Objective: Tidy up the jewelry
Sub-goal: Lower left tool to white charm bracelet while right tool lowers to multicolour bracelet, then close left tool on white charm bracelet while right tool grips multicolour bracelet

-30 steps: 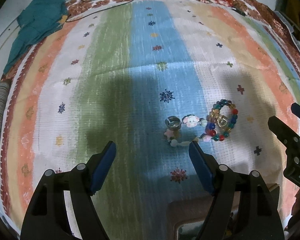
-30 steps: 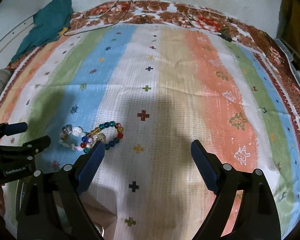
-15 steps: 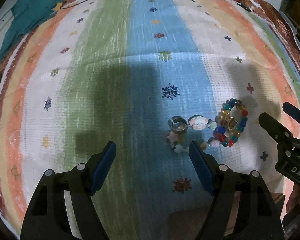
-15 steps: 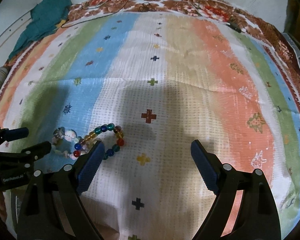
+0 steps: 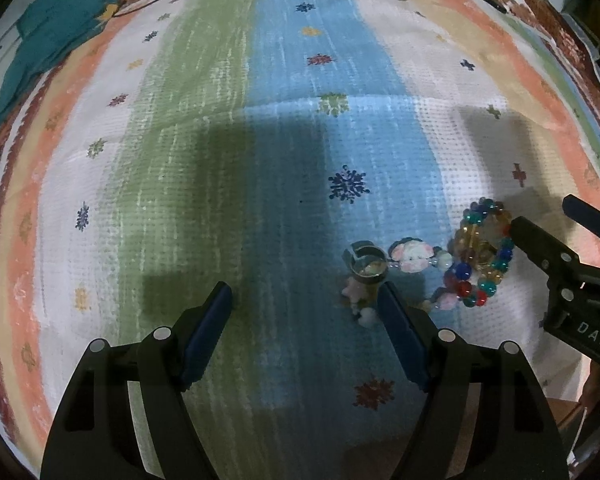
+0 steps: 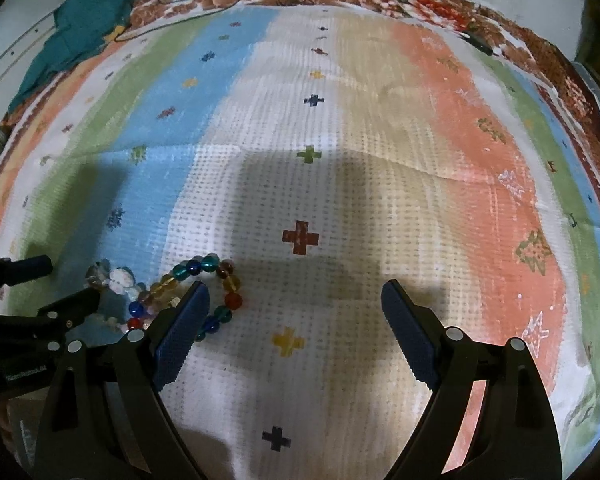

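A bracelet of coloured glass beads (image 5: 482, 254) lies on the striped cloth, with a pale bracelet of white and pink charms (image 5: 412, 258) and a silver ring (image 5: 367, 264) just left of it. My left gripper (image 5: 306, 300) is open and empty; its right finger stands beside the ring. My right gripper (image 6: 294, 304) is open and empty; its left finger (image 6: 182, 332) overlaps the bead bracelet (image 6: 204, 292), and whether it touches is unclear. The right gripper also shows in the left wrist view (image 5: 540, 222), at the bead bracelet's right edge.
A striped woven cloth (image 6: 340, 184) covers the surface. A teal cloth (image 5: 56, 36) lies at the far left corner, with thin black cords (image 6: 204, 4) along the far border. A brown box edge (image 5: 560, 412) shows at the near right.
Both grippers have moved forward and down toward the jewelry. The right gripper's left finger now reaches the bead bracelet. The jewelry has not moved.
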Demonstrator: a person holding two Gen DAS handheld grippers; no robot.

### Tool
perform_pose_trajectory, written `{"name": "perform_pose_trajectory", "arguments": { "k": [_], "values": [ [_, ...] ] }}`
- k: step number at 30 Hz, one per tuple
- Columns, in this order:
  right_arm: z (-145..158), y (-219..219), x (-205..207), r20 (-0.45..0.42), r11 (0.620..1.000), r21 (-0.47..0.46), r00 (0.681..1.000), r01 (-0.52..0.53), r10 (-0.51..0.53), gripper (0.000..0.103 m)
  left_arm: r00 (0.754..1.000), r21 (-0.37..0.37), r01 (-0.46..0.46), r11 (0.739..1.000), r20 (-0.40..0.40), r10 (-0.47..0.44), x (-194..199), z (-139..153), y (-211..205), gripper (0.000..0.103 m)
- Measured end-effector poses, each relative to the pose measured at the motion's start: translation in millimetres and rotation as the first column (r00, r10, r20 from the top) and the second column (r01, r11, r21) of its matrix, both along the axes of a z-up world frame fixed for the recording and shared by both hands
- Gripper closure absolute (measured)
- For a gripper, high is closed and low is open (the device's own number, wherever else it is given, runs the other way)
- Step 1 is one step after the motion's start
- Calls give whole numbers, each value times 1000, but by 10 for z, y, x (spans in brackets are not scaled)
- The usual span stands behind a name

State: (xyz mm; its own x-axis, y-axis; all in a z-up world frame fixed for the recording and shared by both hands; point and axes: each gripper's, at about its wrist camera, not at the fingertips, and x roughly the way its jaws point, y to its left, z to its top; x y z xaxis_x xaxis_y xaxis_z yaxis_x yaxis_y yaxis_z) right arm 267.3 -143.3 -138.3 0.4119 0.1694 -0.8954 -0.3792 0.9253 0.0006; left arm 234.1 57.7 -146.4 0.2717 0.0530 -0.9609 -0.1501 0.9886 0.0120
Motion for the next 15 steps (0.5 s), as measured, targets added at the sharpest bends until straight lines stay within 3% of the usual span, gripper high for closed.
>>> {"name": "perform_pose_trajectory", "arguments": {
  "k": [10,12,15],
  "values": [
    [-116,42,51,-2,1000,-25,1000,-9,9,15,999,22,45,999,5,-45,39,-72,-35,30],
    [-120,26,43,-2,1000,-20,1000,-20,20,17,999,17,47,999,4,-47,41,-79,-36,34],
    [-107,6,32,-3,1000,-8,1000,-27,27,35,998,17,55,998,-5,-55,43,-50,-45,55]
  ]
}}
